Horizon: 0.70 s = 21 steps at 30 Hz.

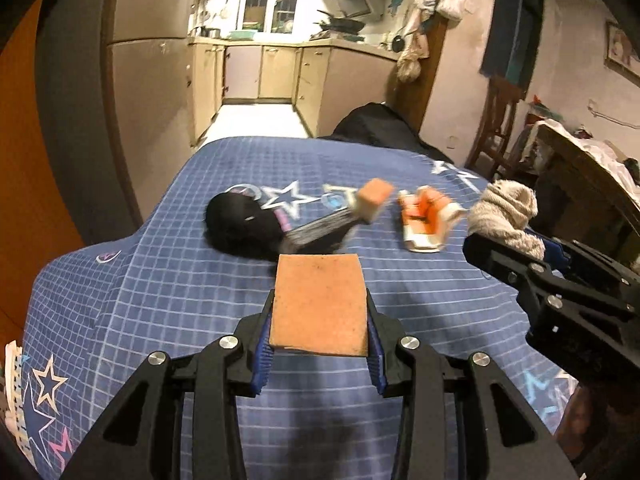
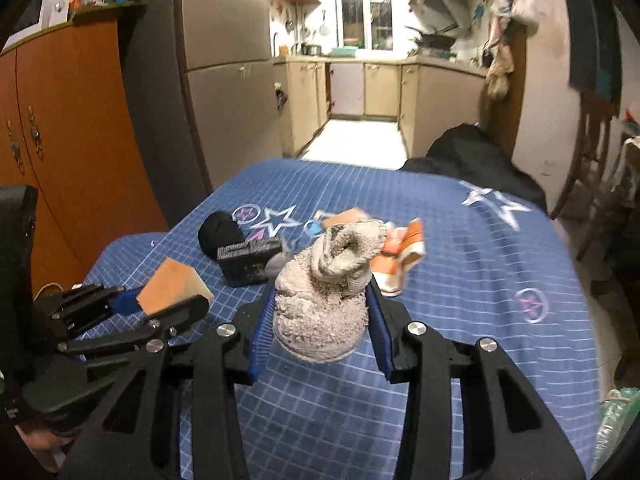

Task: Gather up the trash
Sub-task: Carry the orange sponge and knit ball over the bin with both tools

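Note:
My left gripper is shut on an orange sponge and holds it above the blue star-print cloth. It also shows in the right wrist view at the left. My right gripper is shut on a grey crumpled cloth, seen at the right of the left wrist view. On the cloth beyond lie a black ball of fabric, a dark box, a second orange sponge piece and an orange-and-white wrapper.
An orange cabinet stands to the left. A black bag lies at the far edge of the table. A wooden chair and a cluttered table stand to the right. A kitchen lies beyond.

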{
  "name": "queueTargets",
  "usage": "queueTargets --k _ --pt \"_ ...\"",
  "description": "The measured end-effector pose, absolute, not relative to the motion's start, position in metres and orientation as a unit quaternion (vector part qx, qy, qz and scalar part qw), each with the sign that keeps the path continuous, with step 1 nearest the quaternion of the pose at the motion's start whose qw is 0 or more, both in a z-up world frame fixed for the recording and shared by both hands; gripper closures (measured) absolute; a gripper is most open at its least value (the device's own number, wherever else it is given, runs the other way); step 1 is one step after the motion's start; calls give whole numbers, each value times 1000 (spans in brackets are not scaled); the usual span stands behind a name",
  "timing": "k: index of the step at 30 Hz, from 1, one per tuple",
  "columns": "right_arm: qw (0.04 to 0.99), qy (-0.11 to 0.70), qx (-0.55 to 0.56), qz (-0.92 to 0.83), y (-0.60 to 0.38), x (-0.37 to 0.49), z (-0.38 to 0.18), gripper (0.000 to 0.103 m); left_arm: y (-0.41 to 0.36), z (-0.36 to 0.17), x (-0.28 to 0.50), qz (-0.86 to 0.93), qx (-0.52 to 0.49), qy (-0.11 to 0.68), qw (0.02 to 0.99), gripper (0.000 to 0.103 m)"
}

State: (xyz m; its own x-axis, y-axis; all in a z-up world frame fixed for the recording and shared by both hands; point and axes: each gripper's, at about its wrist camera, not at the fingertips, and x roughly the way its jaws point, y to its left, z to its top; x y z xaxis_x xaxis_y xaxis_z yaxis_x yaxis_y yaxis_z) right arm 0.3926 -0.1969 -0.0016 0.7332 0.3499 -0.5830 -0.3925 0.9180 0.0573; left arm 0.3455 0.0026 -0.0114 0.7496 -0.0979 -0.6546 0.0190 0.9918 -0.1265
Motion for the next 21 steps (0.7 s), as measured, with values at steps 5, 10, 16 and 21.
queueTargets --k 5,10,16,21 --pt "937 292 -28 187 -213 384 12 63 -22 4 335 -50 -45 342 937 64" --pt "946 278 -16 165 -246 365 24 63 -41 22 331 -67 -38 331 941 64" --pt "956 267 -1 122 -296 344 36 63 -77 53 327 -101 -33 308 945 64" --pt "961 261 6 88 -332 329 45 63 -120 75 320 -134 -22 291 947 64"
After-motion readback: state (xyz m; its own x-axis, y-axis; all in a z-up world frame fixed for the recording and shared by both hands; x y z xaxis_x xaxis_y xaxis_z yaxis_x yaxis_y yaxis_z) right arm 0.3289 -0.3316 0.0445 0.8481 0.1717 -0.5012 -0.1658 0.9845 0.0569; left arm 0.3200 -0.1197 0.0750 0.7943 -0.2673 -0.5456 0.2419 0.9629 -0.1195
